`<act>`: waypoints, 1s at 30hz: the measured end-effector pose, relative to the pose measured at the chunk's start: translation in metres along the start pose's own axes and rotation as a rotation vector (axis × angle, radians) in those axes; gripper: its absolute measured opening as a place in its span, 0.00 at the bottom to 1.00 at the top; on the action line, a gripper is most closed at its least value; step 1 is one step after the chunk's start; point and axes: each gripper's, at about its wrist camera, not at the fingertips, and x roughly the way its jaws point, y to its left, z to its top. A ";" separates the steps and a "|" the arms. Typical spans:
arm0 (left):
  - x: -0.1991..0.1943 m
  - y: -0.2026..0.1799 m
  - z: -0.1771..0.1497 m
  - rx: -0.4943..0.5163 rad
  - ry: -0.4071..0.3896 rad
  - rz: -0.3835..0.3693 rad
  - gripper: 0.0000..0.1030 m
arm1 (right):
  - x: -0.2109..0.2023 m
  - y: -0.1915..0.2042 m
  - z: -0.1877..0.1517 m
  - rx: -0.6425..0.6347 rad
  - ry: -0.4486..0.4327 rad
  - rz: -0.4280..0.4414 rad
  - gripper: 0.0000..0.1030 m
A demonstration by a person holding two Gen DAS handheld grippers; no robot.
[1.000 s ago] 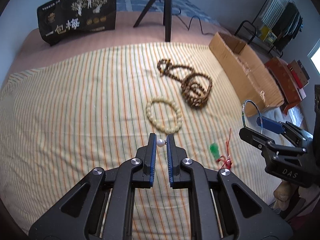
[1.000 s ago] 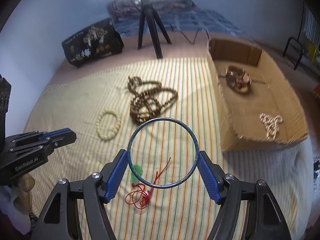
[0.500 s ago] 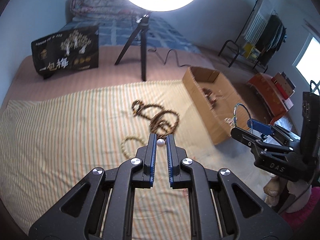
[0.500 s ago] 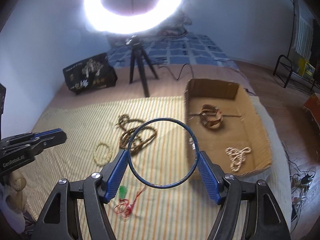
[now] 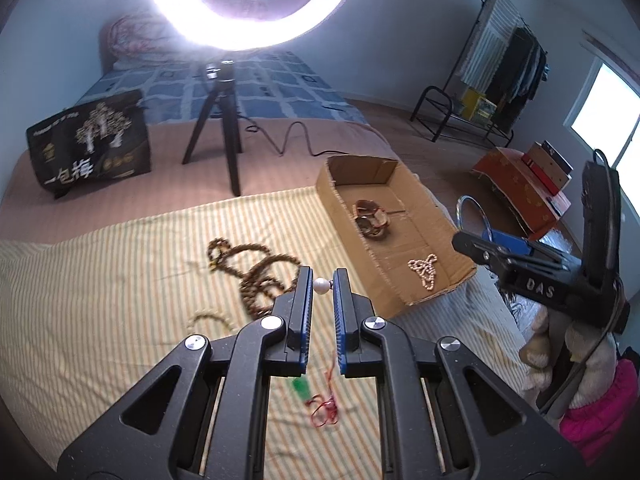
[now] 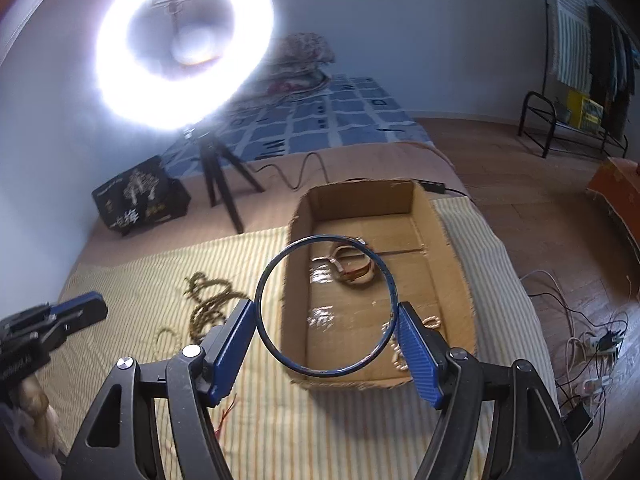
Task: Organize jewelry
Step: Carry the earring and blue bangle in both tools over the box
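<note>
The left gripper point(image 5: 323, 286) has its jaws clamped on a small pearl piece point(image 5: 320, 285), and the right gripper point(image 6: 326, 322) grips a thin blue bangle point(image 6: 325, 306) across its width, so neither drops. Both hang near the cardboard box point(image 6: 448, 240) on the bed, probably for dropping in. The brown bead strands point(image 5: 256, 272) lie on the striped cloth point(image 5: 100, 280).

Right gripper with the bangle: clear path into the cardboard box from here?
Probably yes. The right gripper holds the bangle just short of the cardboard box, whose top is open. The leather bracelet and pearl strand leave bare floor between them.
</note>
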 end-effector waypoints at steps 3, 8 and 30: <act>0.008 -0.014 0.003 0.021 -0.004 -0.012 0.08 | 0.005 -0.012 0.005 0.019 -0.001 -0.017 0.70; 0.025 -0.034 0.008 0.055 -0.004 -0.030 0.08 | 0.019 -0.029 0.014 0.045 0.012 -0.029 0.70; 0.105 -0.089 0.015 0.124 0.042 -0.063 0.08 | 0.075 -0.077 0.040 0.116 0.041 -0.048 0.70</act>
